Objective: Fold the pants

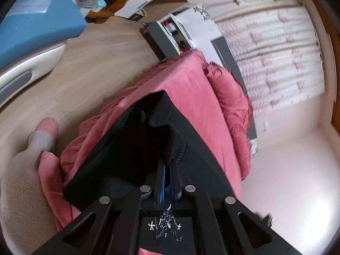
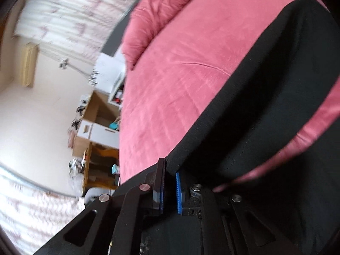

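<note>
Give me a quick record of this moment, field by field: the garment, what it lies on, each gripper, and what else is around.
garment: black pants, partly lifted and bunched
surface: pink bedspread
left gripper: jaws shut on a pants edge
right gripper: jaws nearly shut, a pants edge at the tips; grip not clear in the blur
person: a foot in a light sock on the wood floor
background: patterned curtain, wooden shelves
</note>
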### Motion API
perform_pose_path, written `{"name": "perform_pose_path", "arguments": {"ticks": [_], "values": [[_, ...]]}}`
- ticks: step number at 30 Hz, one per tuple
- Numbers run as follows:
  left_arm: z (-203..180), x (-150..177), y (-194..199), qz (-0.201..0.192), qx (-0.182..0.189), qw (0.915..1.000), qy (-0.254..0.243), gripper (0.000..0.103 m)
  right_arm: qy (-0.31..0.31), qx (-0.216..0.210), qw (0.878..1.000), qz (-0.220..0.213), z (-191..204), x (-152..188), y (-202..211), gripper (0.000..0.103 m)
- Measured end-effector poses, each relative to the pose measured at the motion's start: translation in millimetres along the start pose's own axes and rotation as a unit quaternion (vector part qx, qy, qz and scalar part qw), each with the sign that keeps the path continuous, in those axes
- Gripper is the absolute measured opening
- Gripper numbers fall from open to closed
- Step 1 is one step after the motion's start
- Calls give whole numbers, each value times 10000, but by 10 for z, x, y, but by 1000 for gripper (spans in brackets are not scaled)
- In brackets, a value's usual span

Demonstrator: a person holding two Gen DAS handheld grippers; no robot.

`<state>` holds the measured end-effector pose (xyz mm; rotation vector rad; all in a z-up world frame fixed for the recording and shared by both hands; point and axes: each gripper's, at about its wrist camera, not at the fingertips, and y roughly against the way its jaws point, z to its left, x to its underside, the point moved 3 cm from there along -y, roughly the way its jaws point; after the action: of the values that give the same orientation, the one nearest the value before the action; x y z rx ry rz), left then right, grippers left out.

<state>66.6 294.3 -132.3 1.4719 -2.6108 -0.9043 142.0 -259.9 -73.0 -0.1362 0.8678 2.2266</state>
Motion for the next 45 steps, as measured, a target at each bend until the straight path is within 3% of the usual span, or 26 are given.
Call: {"name": "perform_pose_path", "arguments": {"ticks": [3,9,13,16,17,18,21,23,26,29,32,34,35,36,37,39,41,43,45], "values": [[99,-11,64,-103,31,9999,82,3,121,-377,9991,-175,-54,341,246,9],[257,4,180,-282,161,9991,268,3,721,-394,9964,-196,-186,996,469,9],[340,95,241,-329,230,9988,286,3,727,-202,9971,125,-427,1302,296,9],[383,179,258,-261,68,9995,146,5,633,39,9969,455,-650,1468,120,11],[402,193,262,-229,11,9997,93,14,574,79,9969,540,-730,1515,83,12],[417,205,274,-214,-29,9998,54,32,478,38,9972,566,-770,1488,46,12],[506,207,334,-186,177,9992,318,56,211,-249,9981,518,-820,1429,20,15],[568,173,376,-218,449,9962,719,63,152,-371,9979,505,-837,1439,-9,21],[588,92,362,-233,484,9933,1026,65,47,-534,9974,472,-864,1444,-9,29],[480,-45,249,-137,191,9950,968,67,-128,-656,9968,434,-931,1453,20,29],[305,-186,20,260,-215,9981,512,67,-261,-738,9961,408,-988,1478,56,29],[153,-199,-162,667,-530,9963,49,55,-275,-744,9961,383,-1020,1485,105,29],[100,-191,-202,750,-645,9950,-131,26,-259,-736,9963,371,-1029,1490,109,28],[31,-189,-266,858,-900,9915,-383,8,-228,-709,9966,360,-991,1488,139,27],[-62,-188,-317,996,-1067,9873,-622,8,-204,-682,9969,350,-979,1496,129,24],[-307,-222,-299,999,-951,9854,-1002,8,-204,-646,9972,328,-998,1501,138,21],[-644,-302,-162,776,-681,9840,-1454,8,-245,-660,9971,297,-1007,1498,137,20],[-966,-327,95,429,-178,9805,-1908,8,-245,-666,9971,268,-1021,1485,165,20],[-1060,-258,286,216,-36,9753,-2199,8,-222,-652,9973,272,-1029,1487,177,20]]}}
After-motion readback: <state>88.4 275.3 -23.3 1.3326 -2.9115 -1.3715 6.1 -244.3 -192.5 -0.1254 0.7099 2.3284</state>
